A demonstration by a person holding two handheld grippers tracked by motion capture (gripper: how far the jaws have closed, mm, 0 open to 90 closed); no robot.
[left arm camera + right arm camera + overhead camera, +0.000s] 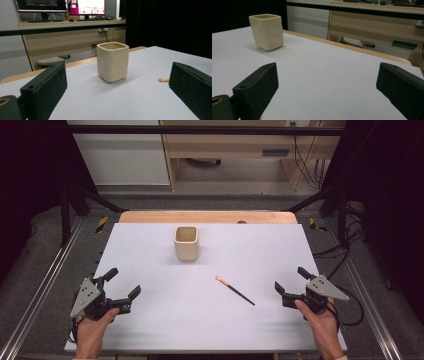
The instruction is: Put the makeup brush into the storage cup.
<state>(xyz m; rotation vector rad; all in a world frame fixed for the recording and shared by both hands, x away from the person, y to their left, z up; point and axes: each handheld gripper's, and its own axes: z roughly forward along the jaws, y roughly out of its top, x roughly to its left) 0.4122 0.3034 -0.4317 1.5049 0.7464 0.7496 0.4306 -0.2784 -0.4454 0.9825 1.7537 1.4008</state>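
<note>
So here's my setup: big white bench (pixel 165 320), with a cream cup (pixel 186 242) standing upright toward the far middle and a little brush (pixel 235 290) lying flat on the near right, well apart from the cup. Left gripper (pixel 123 283) sits at the near left edge and right gripper (pixel 289 280) at the near right, both with jaws wide open and nothing between them. The brush is the nearest thing to my right one, so I'm treating that as the pick, probably headed for the cup. Going by size, the cup first: squarish with rounded corners, thick walls, looks like ceramic or something like it, so I'd guess fairly heavy and stable, hard and maybe a bit slick. It shouldn't tip easily if I drop the brush in gently. The brush is the fiddly bit: thin dark handle, pale tan tip pointing toward the far left, handle end pointing toward my right gripper. I'd guess it weighs next to nothing, is stiff along the handle, and rolls or skids if I nudge it. Since it lies flush on the bench, I'd come straight down and pinch across the handle around its middle, not the soft tip, which could squash or slip. From the left gripper view I can just see that tip (pixel 161 80) poking out past my jaw.
</note>
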